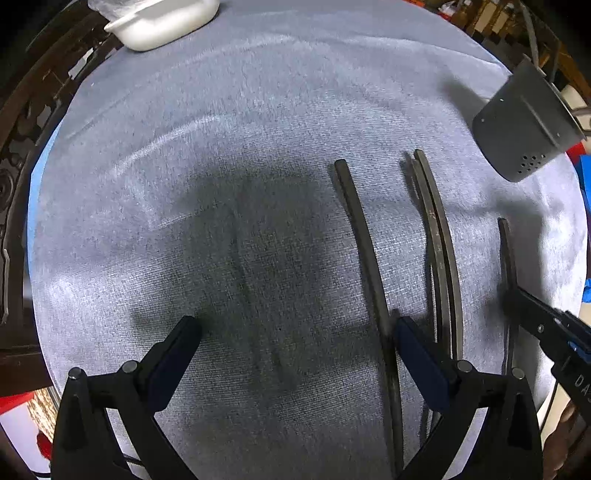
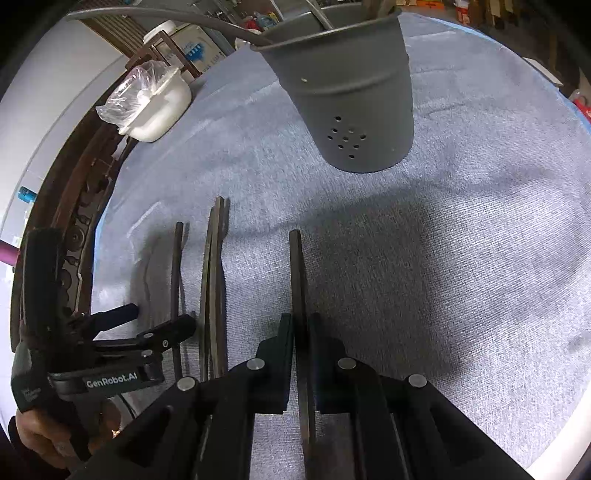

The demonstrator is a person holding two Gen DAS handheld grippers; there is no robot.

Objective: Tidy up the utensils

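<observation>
Several dark chopsticks lie on the grey tablecloth (image 1: 258, 129). My right gripper (image 2: 301, 325) is shut on one chopstick (image 2: 295, 266), which points toward the grey perforated utensil holder (image 2: 354, 110). A pair of chopsticks (image 2: 214, 266) and a single one (image 2: 176, 266) lie to its left. My left gripper (image 1: 295, 328) is open and empty, its right finger beside the single chopstick (image 1: 364, 236). The pair (image 1: 436, 229) lies right of it. The right gripper (image 1: 546, 325) and its held chopstick (image 1: 506, 251) show at the right edge. The holder (image 1: 524, 125) stands far right.
A white dish (image 2: 159, 107) with a plastic bag stands at the table's far left edge; it also shows in the left wrist view (image 1: 162, 22). A dark wooden chair back (image 2: 85, 192) borders the table on the left. The holder has utensils in it.
</observation>
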